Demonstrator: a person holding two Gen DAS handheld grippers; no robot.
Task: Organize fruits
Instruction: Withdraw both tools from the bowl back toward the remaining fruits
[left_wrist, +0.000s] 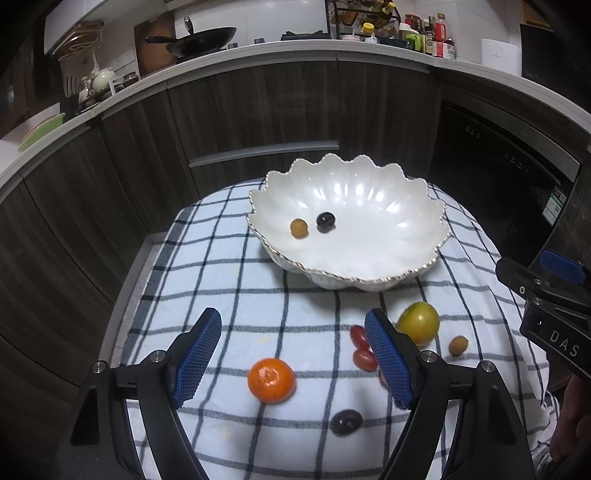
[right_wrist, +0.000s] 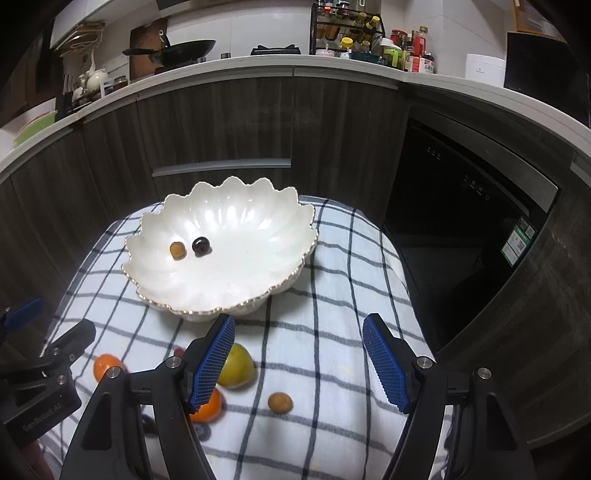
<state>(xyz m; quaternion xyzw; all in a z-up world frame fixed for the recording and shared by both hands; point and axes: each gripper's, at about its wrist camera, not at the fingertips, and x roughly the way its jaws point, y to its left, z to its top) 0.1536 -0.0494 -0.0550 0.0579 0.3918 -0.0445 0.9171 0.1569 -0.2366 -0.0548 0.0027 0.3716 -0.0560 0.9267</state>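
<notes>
A white scalloped bowl (left_wrist: 369, 236) stands on a checked cloth (left_wrist: 236, 280) and holds a small brown fruit (left_wrist: 298, 228) and a dark grape (left_wrist: 325, 221); the bowl also shows in the right wrist view (right_wrist: 236, 273). On the cloth in front lie a tangerine (left_wrist: 271, 379), red cherry tomatoes (left_wrist: 364, 359), a green-yellow fruit (left_wrist: 418, 320), a small brown fruit (left_wrist: 458, 345) and a dark grape (left_wrist: 346, 421). My left gripper (left_wrist: 293, 360) is open above the tangerine. My right gripper (right_wrist: 299, 363) is open above the cloth, with the green-yellow fruit (right_wrist: 238, 367) and brown fruit (right_wrist: 279, 402) below it.
Dark wood cabinets and a white counter (left_wrist: 258, 55) with a wok, bottles and jars curve behind the table. A dark appliance (right_wrist: 461, 206) stands at the right. The other gripper shows at each view's edge (left_wrist: 554, 317).
</notes>
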